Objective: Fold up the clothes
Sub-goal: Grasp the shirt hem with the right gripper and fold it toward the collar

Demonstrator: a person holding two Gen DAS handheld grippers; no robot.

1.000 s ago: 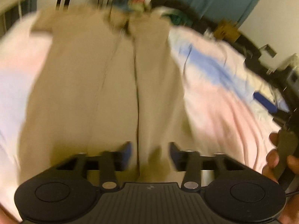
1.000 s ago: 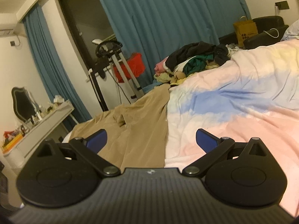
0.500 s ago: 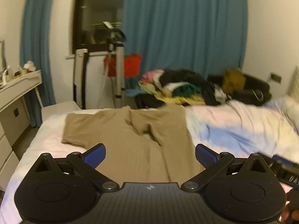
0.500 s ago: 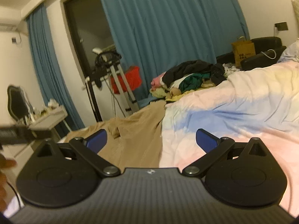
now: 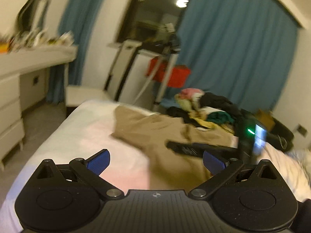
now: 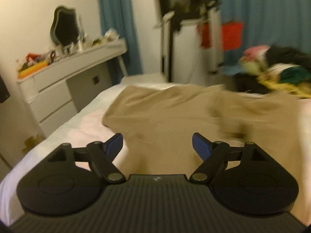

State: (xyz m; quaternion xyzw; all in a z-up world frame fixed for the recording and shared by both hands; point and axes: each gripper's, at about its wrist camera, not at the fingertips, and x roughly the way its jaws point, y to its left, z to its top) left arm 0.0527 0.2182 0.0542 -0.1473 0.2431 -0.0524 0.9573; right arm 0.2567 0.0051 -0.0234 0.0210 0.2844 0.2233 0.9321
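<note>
While both views are blurring: left tool [image 5: 156, 164] gaping wide, gripping nothing, hanging above bed [image 5: 87, 132]. Tan garment [image 5: 171, 136] lying ahead and right of it. Right tool [image 6: 157, 144] spreading wide, empty, hovering over tan garment [image 6: 175, 116]; clothes pile [image 6: 272, 66] lying beyond-right.

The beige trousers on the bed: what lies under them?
The beige trousers lie on a pale pink and white bedcover, which shows to their left. The part of the cover beneath them is hidden; whether anything else lies there cannot be seen.
</note>
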